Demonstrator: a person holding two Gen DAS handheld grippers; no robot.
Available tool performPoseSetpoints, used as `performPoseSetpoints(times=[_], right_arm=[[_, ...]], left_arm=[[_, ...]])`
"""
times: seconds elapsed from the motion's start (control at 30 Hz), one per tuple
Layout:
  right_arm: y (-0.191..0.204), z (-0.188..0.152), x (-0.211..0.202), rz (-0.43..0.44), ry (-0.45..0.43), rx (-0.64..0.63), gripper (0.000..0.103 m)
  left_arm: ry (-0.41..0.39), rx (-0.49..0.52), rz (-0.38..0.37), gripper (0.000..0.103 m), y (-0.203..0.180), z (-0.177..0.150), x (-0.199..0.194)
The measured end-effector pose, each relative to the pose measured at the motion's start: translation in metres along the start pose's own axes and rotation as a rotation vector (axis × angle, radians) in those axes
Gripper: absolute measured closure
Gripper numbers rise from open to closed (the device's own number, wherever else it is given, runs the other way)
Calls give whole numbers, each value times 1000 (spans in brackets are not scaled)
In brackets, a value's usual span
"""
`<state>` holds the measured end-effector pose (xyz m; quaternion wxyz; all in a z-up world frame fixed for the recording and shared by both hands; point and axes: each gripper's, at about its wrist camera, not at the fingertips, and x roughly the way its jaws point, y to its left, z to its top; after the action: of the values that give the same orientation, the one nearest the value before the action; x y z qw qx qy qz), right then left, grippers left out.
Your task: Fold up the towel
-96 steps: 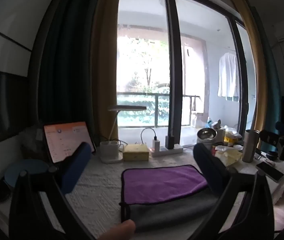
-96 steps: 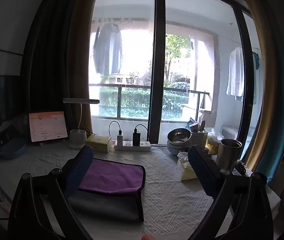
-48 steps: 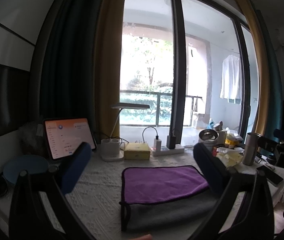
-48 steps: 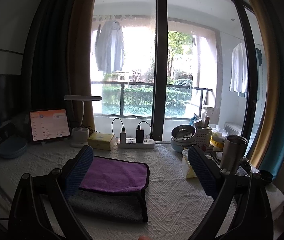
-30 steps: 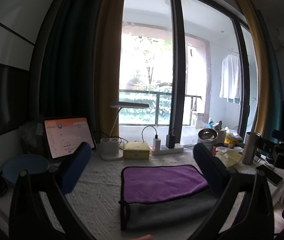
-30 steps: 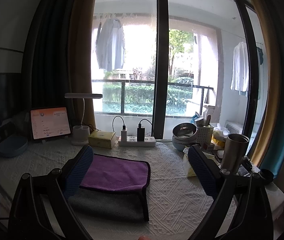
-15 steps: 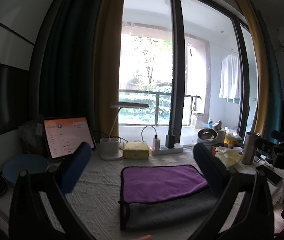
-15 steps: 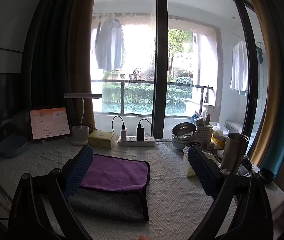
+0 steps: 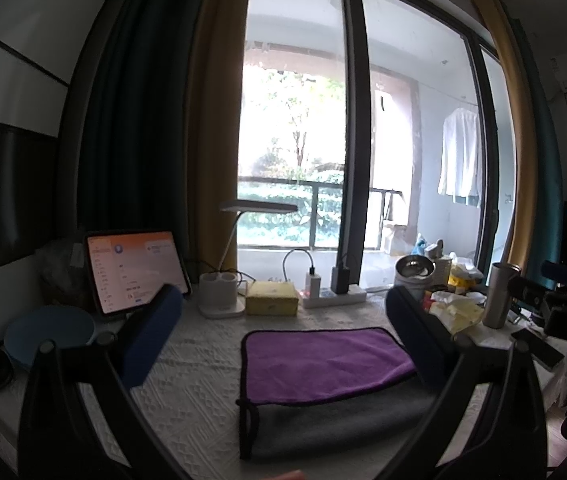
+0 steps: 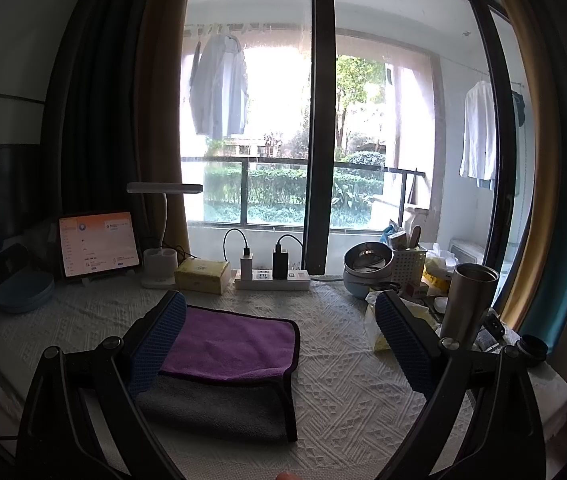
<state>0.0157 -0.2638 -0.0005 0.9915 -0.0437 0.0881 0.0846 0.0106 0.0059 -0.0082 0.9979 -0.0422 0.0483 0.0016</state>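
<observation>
A folded towel, purple on top and grey beneath with a black hem, lies flat on the white textured tablecloth; it shows in the left wrist view (image 9: 323,364) and in the right wrist view (image 10: 231,348). My left gripper (image 9: 283,320) is open and empty, held above the table behind the towel's near edge. My right gripper (image 10: 279,320) is open and empty, above the towel's right side. Neither gripper touches the towel.
At the back stand a lit tablet (image 9: 133,270), a white desk lamp (image 9: 221,300), a yellow box (image 9: 271,298) and a power strip (image 10: 271,278). Right are steel bowls (image 10: 365,262), a white basket (image 10: 407,266), a steel tumbler (image 10: 465,302) and yellow wrappers. A blue plate (image 9: 49,330) is left.
Both grippers have risen and steadied slightly over the last seconds; the towel has not moved and both stay open.
</observation>
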Motion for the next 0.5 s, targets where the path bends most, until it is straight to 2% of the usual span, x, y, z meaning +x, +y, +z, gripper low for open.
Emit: performPoseSetpoints(times=[0.17, 0.5], right_arm=[[-2, -4, 4, 3, 16, 3, 5], [-6, -14, 32, 7, 79, 3, 5]], left_arm=[[22, 0, 2, 0, 1, -4, 7], [117, -9, 14, 0, 5, -24, 39]])
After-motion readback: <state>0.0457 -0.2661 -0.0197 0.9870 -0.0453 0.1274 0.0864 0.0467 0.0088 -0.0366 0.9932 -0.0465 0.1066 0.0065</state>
